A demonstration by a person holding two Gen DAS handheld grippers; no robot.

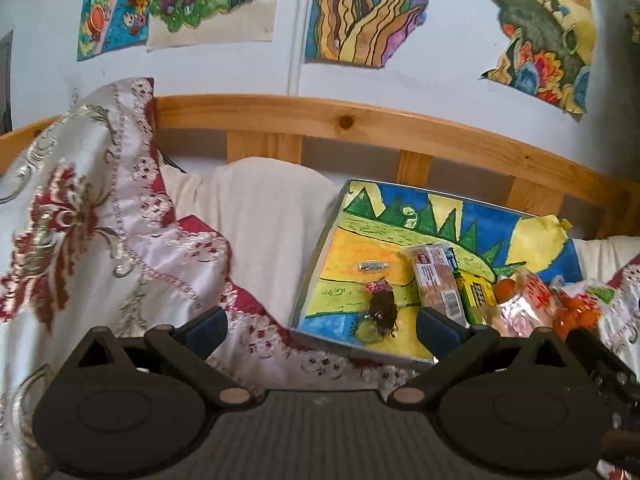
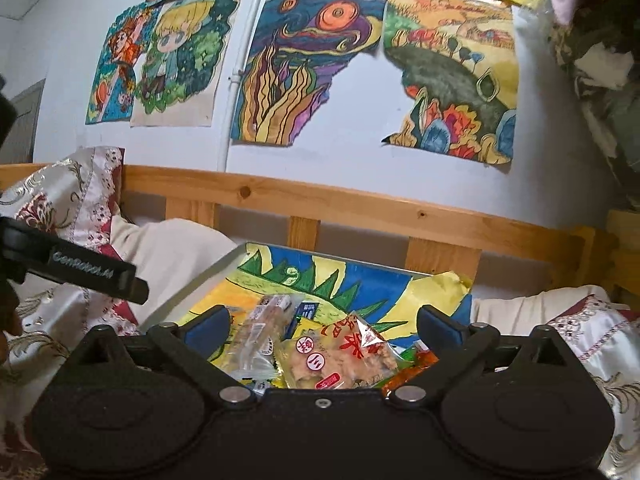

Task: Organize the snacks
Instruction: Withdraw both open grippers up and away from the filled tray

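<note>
Across the bed (image 1: 260, 216), snack packets (image 2: 340, 356) crowd a painted board (image 1: 348, 240), with the left hand-held gripper (image 1: 322, 326) and right hand-held gripper (image 2: 324, 330) both spread wide, holding nothing.

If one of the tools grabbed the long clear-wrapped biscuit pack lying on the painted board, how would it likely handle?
The long biscuit pack looks fairly stiff, since it lies straight and keeps its bar shape. Its glossy clear wrapper would probably be slippery, so a grip across the middle seems safer. The contents look brittle and could crack under a hard squeeze. Being flat-sided, it seems unlikely to roll on the painted board.
</note>
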